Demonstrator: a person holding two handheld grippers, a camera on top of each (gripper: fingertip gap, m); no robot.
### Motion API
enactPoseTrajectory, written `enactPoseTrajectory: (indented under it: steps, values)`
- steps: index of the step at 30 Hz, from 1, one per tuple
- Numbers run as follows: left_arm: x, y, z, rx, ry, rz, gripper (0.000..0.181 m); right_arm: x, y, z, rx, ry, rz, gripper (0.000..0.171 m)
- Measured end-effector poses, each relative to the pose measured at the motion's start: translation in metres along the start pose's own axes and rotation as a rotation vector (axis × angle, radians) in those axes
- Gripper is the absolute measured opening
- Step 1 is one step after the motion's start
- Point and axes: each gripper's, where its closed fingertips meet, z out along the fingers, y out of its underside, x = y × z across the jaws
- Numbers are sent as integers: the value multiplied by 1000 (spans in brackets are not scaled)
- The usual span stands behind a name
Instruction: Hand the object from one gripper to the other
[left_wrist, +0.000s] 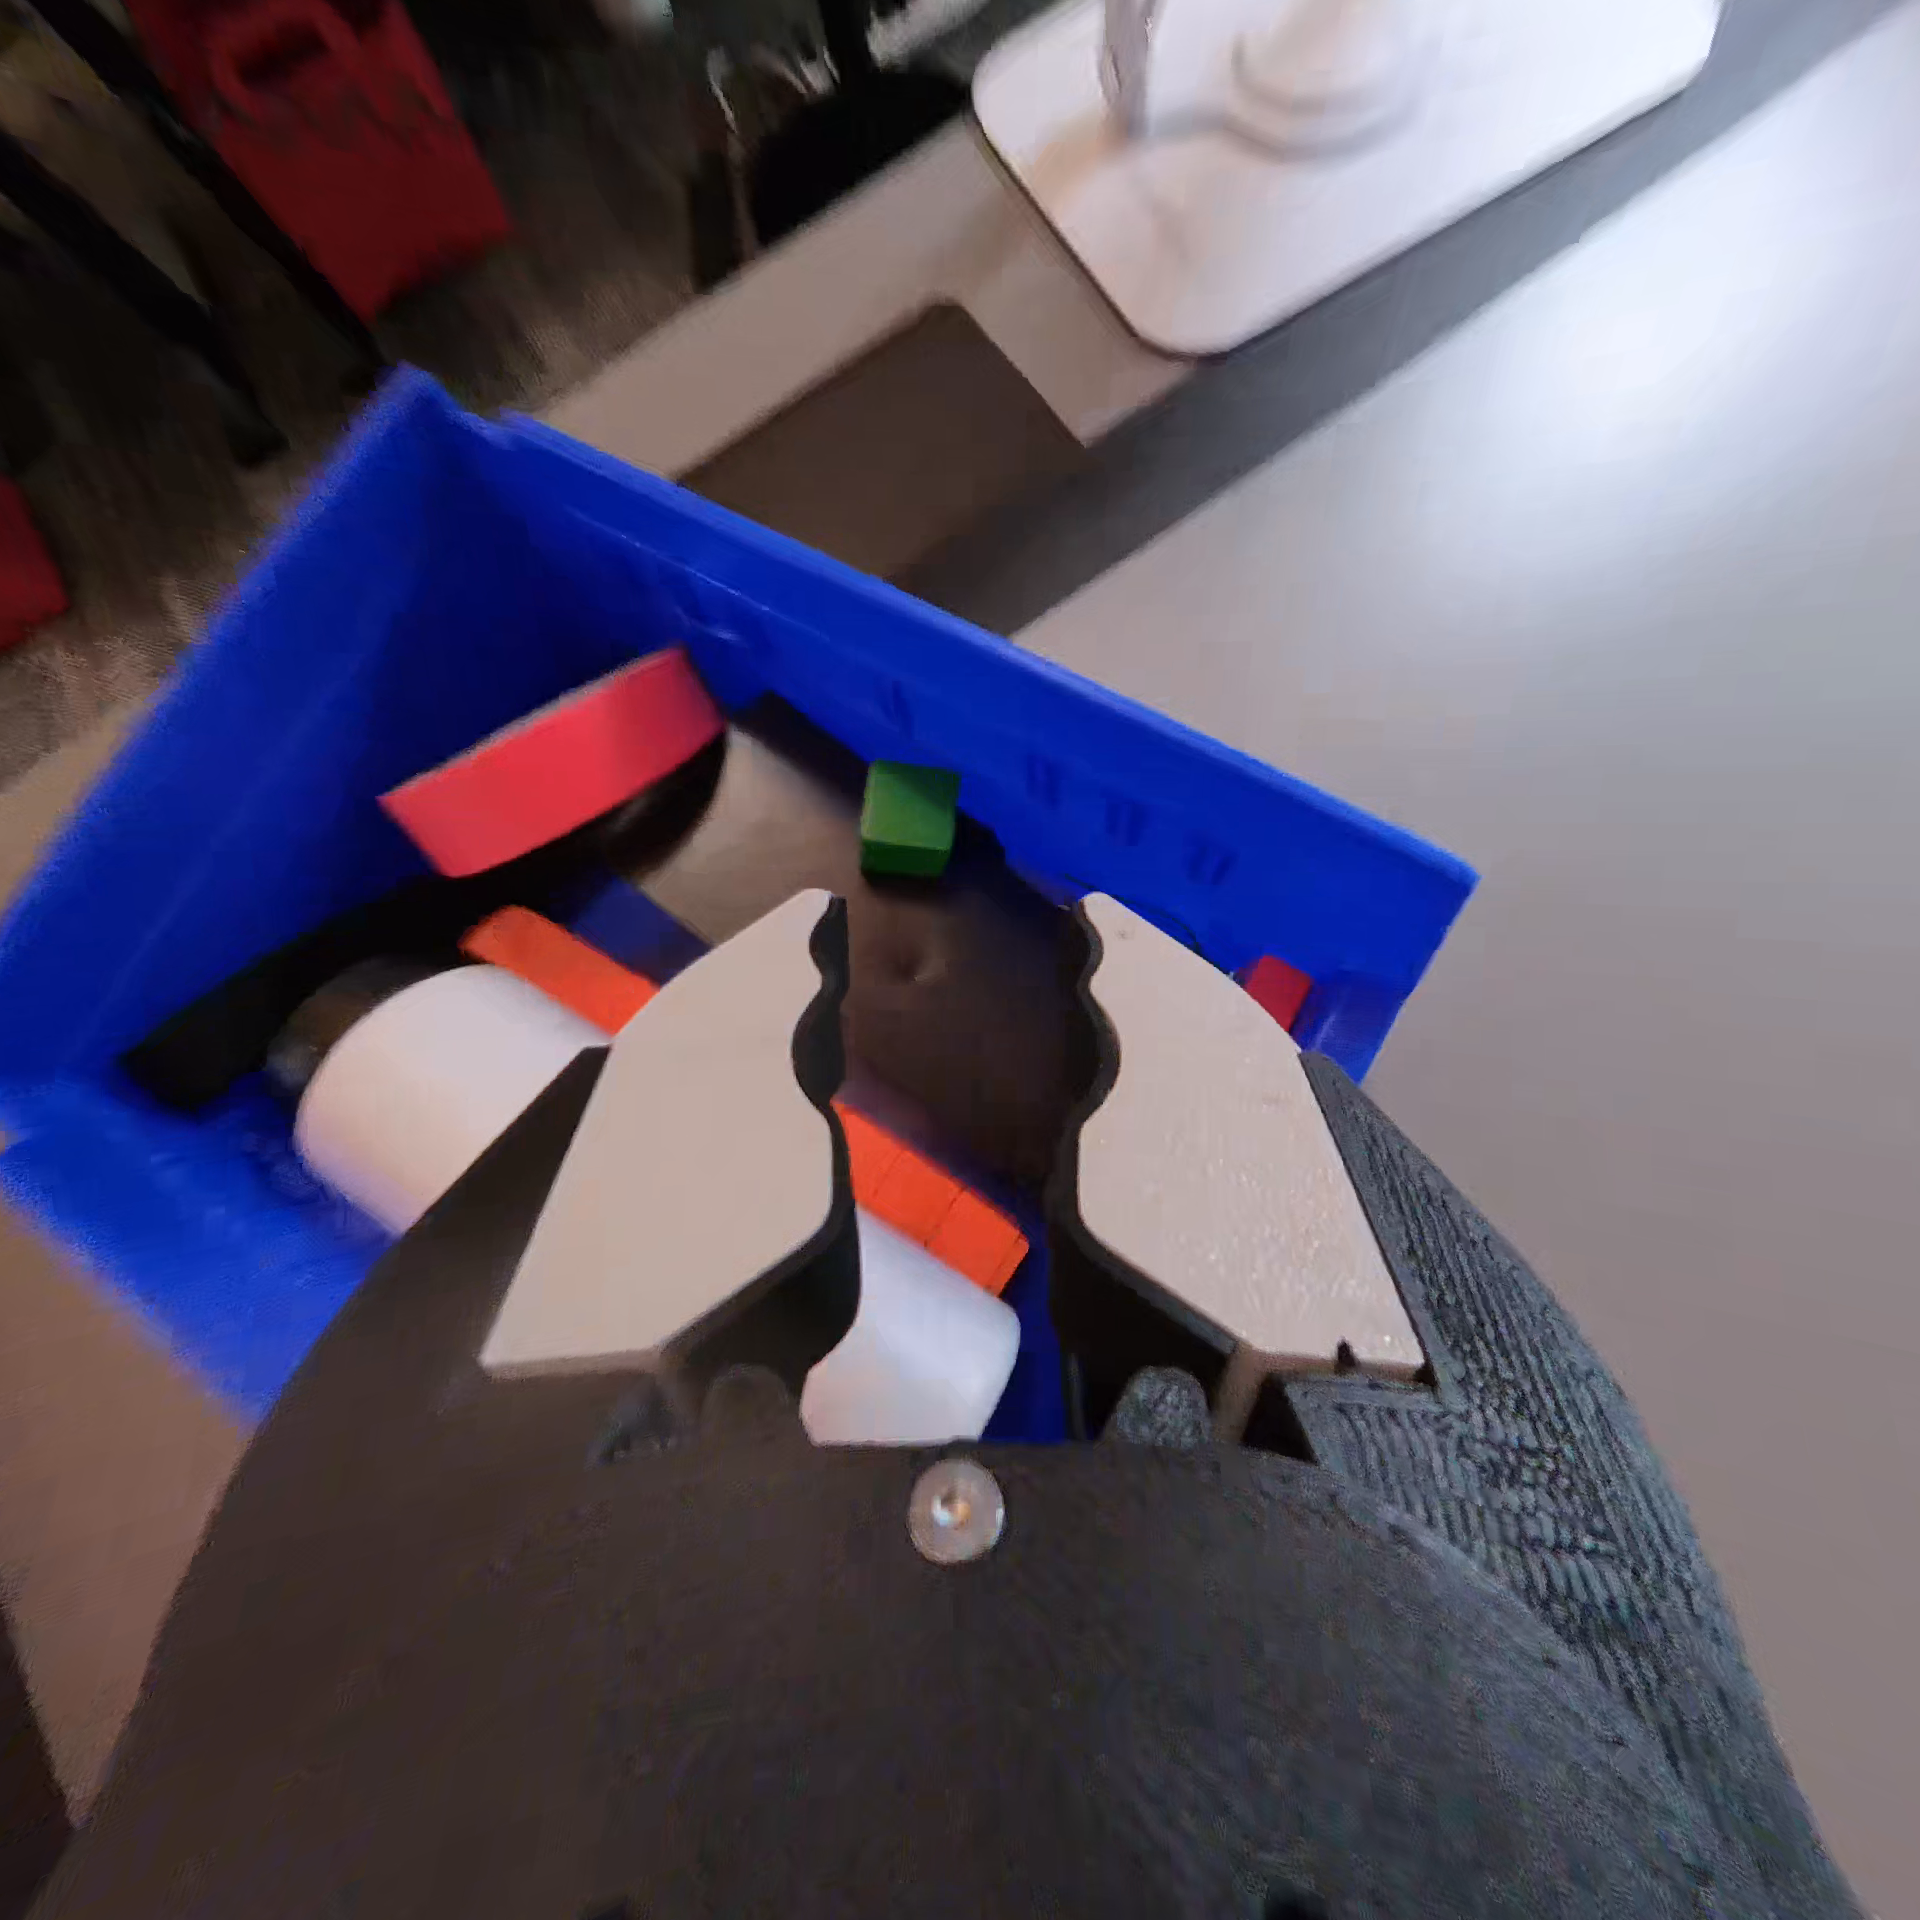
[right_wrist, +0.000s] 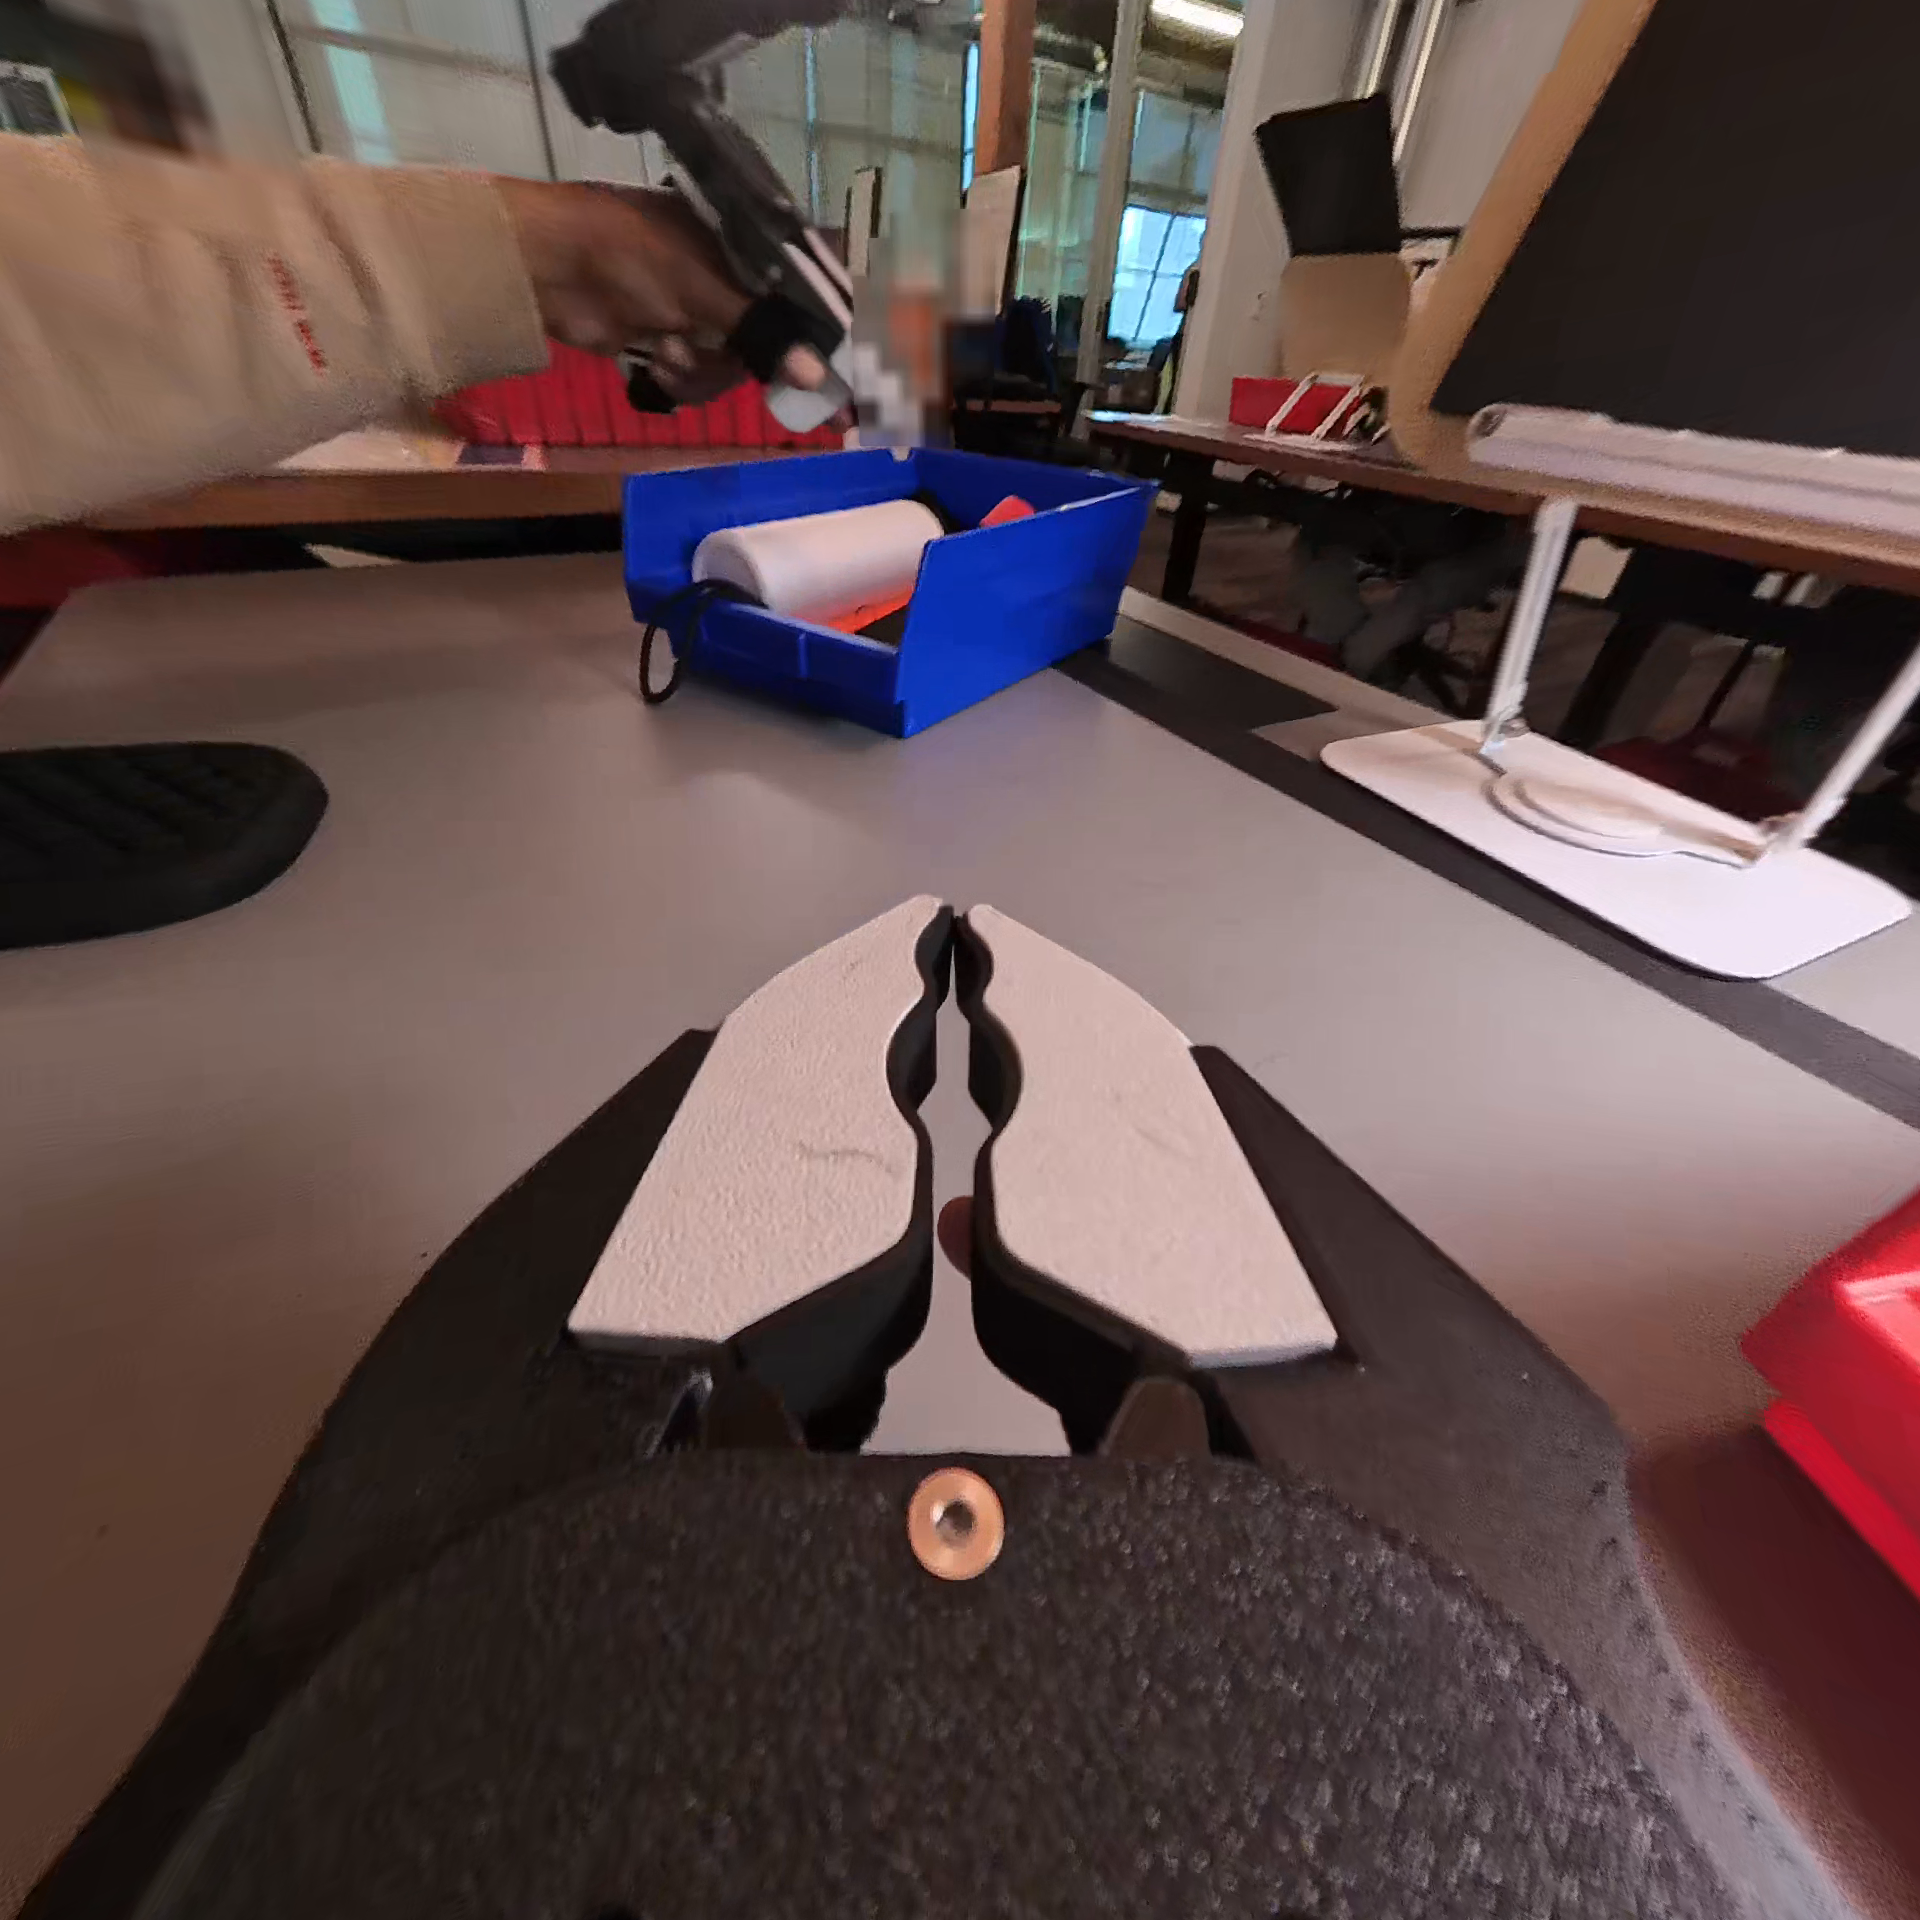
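Note:
A blue bin (left_wrist: 312, 665) stands on the grey table and holds a white roll (left_wrist: 416, 1081), an orange bar (left_wrist: 935, 1195), a pink-red block (left_wrist: 561, 764), a green cube (left_wrist: 907, 818), a small red block (left_wrist: 1276, 985) and a dark round object (left_wrist: 956, 1029). My left gripper (left_wrist: 956, 914) is open and empty, hovering just above the bin's contents. In the right wrist view the bin (right_wrist: 997, 623) sits far ahead with the white roll (right_wrist: 821, 556) in it, and the left gripper (right_wrist: 821, 400) hangs over it. My right gripper (right_wrist: 954, 914) is shut and empty, low over the table.
A white stand base (right_wrist: 1621, 883) sits at the right, also visible in the left wrist view (left_wrist: 1247, 208). A black pad (right_wrist: 135, 831) lies at the left. A red bin (right_wrist: 1849, 1382) is at the right edge. A black cord loop (right_wrist: 660, 649) hangs off the blue bin. The tips of one gripper are about 40 cm away from the tips of the other.

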Motion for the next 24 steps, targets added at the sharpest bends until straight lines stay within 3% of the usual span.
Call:
enactPoseTrajectory:
  steps: [7, 8, 11, 14, 18, 21, 24]
  values:
    - [-8, 34, 89, -247, -71, 160, 40, -9, 7, -2, -54, -16, -74, 10]
    - [-12, 33, 93, -251, -95, 175, 29, -7, 8, -2, -57, -14, -70, 10]
    - [-21, 17, 83, -191, -140, 156, 28, 0, 12, -2, -60, -4, -29, 10]
    - [-22, -30, 33, 62, -203, 140, 28, 5, 11, -3, -51, 1, 6, 9]
    - [59, -104, -66, 561, -149, 329, 28, 9, -4, 4, -54, -38, 51, 10]
    - [148, -134, -137, 954, -104, 483, 27, 8, -56, 15, 36, -72, 70, 17]
    - [212, -148, -177, 1186, -56, 502, 28, -3, -140, 21, 201, -138, 90, 28]
